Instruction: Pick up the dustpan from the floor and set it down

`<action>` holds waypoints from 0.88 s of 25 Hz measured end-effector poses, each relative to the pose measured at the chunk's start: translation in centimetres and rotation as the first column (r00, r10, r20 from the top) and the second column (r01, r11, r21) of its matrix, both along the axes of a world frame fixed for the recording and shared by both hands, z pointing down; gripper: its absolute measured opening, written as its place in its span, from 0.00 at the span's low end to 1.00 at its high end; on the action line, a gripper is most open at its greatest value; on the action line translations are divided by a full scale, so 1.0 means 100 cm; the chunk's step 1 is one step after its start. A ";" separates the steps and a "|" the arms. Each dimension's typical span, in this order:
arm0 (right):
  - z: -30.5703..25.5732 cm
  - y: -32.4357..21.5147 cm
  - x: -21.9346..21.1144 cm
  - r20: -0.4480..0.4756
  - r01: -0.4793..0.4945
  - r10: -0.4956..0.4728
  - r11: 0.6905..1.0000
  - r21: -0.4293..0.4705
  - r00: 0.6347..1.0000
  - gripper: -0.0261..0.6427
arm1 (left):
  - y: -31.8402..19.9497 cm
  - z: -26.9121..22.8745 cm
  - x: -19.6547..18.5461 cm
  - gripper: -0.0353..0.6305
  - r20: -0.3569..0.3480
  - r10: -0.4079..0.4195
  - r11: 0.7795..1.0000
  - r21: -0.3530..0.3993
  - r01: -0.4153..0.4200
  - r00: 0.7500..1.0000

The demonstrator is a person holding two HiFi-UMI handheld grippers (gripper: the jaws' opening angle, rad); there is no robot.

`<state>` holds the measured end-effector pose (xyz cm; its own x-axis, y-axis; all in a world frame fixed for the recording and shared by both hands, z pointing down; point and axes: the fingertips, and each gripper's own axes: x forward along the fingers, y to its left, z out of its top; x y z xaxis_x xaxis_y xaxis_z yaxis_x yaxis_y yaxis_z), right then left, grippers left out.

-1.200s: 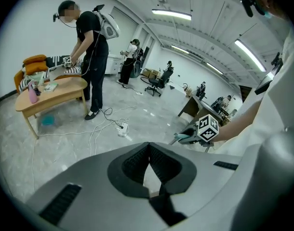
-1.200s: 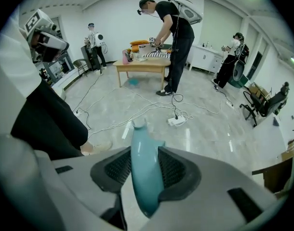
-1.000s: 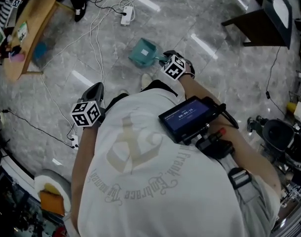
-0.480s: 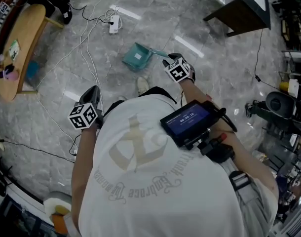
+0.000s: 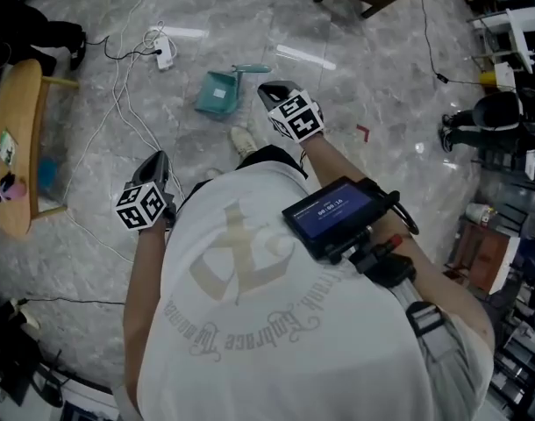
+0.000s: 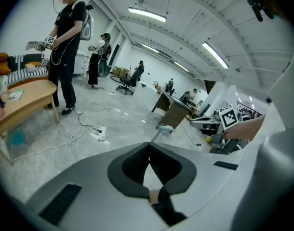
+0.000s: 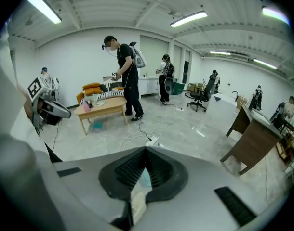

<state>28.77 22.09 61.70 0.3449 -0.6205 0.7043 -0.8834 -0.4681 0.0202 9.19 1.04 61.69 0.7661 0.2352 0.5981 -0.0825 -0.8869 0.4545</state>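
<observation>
R gripper (image 5: 266, 87): your jaws had just closed, clenched on handle (image 5: 251, 68) of dustpan (image 5: 216, 92). Pan sat left of jaws, handle end toward them. L gripper (image 5: 160, 159) clenched empty, farther off.

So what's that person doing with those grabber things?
A person holds a gripper in each hand. The right gripper is beside the handle of the teal dustpan, and its jaws have just closed. Something pale teal shows in their gap, but a real grip isn't clear. The dustpan seems to lie on the floor. The left gripper, jaws shut and empty, hangs aside.
</observation>
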 end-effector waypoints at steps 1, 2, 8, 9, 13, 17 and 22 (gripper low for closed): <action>-0.007 -0.002 -0.007 0.004 -0.007 0.007 0.999 0.033 1.000 0.07 | 0.000 0.000 -0.001 0.07 -0.003 0.016 1.000 0.005 -0.016 1.000; -0.014 -0.004 -0.014 0.009 -0.016 0.015 0.998 0.067 1.000 0.07 | 0.000 -0.001 -0.001 0.07 -0.006 0.032 0.999 0.010 -0.032 0.999; -0.061 0.004 -0.047 0.002 -0.062 0.064 0.973 0.224 0.998 0.06 | 0.015 -0.027 0.003 0.07 -0.043 0.135 0.989 0.066 -0.132 0.990; -0.069 0.009 -0.056 -0.001 -0.073 0.076 0.968 0.239 0.997 0.06 | 0.020 -0.034 0.002 0.07 -0.050 0.158 0.985 0.077 -0.153 0.986; -0.082 0.028 -0.080 0.001 -0.103 0.107 0.960 0.261 0.994 0.06 | 0.042 -0.047 0.007 0.07 -0.073 0.215 0.974 0.091 -0.208 0.974; -0.074 0.036 -0.082 0.016 -0.132 0.133 0.957 0.258 0.991 0.06 | 0.054 -0.044 0.020 0.07 -0.089 0.256 0.965 0.088 -0.248 0.963; -0.068 0.047 -0.082 0.025 -0.157 0.156 0.955 0.252 0.987 0.06 | 0.068 -0.036 0.023 0.07 -0.085 0.289 0.956 0.074 -0.284 0.953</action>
